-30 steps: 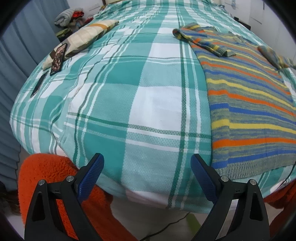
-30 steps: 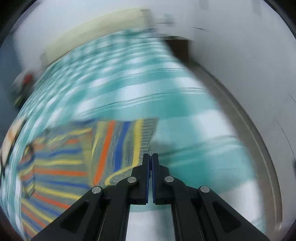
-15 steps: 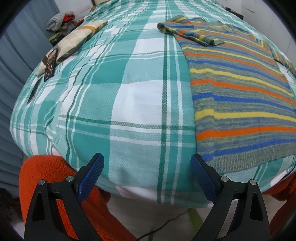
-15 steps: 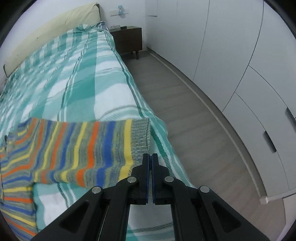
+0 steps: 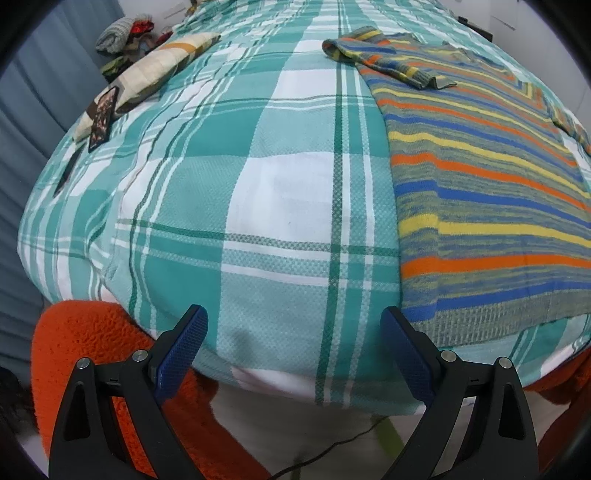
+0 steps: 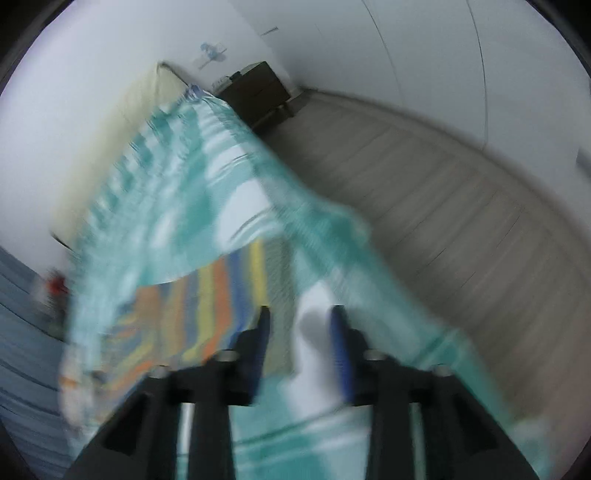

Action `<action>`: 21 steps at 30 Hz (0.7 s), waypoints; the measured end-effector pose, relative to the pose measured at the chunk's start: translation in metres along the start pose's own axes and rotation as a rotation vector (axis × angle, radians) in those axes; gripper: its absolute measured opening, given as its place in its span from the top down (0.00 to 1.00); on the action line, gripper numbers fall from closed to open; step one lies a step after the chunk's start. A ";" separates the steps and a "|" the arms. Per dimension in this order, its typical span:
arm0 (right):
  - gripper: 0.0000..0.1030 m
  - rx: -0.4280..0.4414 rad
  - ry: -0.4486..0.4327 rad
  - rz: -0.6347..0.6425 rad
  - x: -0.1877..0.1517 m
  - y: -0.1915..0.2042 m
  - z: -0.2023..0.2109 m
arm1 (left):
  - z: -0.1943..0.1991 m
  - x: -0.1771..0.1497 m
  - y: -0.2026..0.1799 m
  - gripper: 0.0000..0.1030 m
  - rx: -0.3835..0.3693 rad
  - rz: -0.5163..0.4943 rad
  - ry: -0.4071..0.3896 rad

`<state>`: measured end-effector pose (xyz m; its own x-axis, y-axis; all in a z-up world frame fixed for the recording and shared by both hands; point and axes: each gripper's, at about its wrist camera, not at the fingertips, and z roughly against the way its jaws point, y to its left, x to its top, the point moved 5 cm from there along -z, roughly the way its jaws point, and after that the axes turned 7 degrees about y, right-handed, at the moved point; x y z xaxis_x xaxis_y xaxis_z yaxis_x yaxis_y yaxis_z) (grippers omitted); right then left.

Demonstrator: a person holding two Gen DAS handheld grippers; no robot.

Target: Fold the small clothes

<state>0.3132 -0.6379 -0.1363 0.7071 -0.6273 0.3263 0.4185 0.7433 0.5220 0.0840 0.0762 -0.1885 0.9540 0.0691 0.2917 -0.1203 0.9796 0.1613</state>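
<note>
Up close, the left gripper (image 5: 293, 345) stands with its blue pads (image 5: 183, 347) spread wide and nothing between them, hovering over the foot edge of the bed's teal plaid cover (image 5: 258, 206). The right gripper (image 6: 300, 334) is opening — its jaws are partly apart in a blurred view, with white and teal cover seen in the gap, and the pads do not appear to press on anything. The striped sweater (image 5: 491, 206) lies flat on the cover to the right of the left gripper, one sleeve (image 5: 384, 61) folded across its top. In the right wrist view the sweater's striped sleeve (image 6: 207, 306) lies just left of the jaws. Farther off, a patterned pillow (image 5: 155, 72) rests near the bed's left edge — beyond it, a heap of clothes (image 5: 125, 35).
</note>
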 end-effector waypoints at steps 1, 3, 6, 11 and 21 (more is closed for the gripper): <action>0.53 0.052 0.021 -0.032 -0.011 0.000 -0.002 | 0.001 0.000 -0.002 0.07 -0.001 -0.005 -0.003; 0.51 0.135 0.068 -0.090 -0.031 0.000 -0.017 | 0.001 0.000 -0.005 0.07 -0.001 -0.017 -0.002; 0.52 0.170 0.068 -0.168 -0.040 -0.001 -0.042 | 0.001 -0.002 -0.009 0.07 0.008 -0.038 -0.002; 0.98 0.059 -0.077 -0.144 -0.032 0.003 -0.044 | 0.003 -0.005 0.001 0.07 0.016 -0.018 0.002; 0.98 -0.321 -0.091 0.127 -0.024 0.023 -0.042 | -0.003 -0.004 0.010 0.07 -0.003 0.020 0.020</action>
<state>0.3295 -0.5955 -0.1651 0.7174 -0.5323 0.4495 0.4983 0.8429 0.2029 0.0800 0.0868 -0.1910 0.9568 0.0929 0.2756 -0.1389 0.9785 0.1524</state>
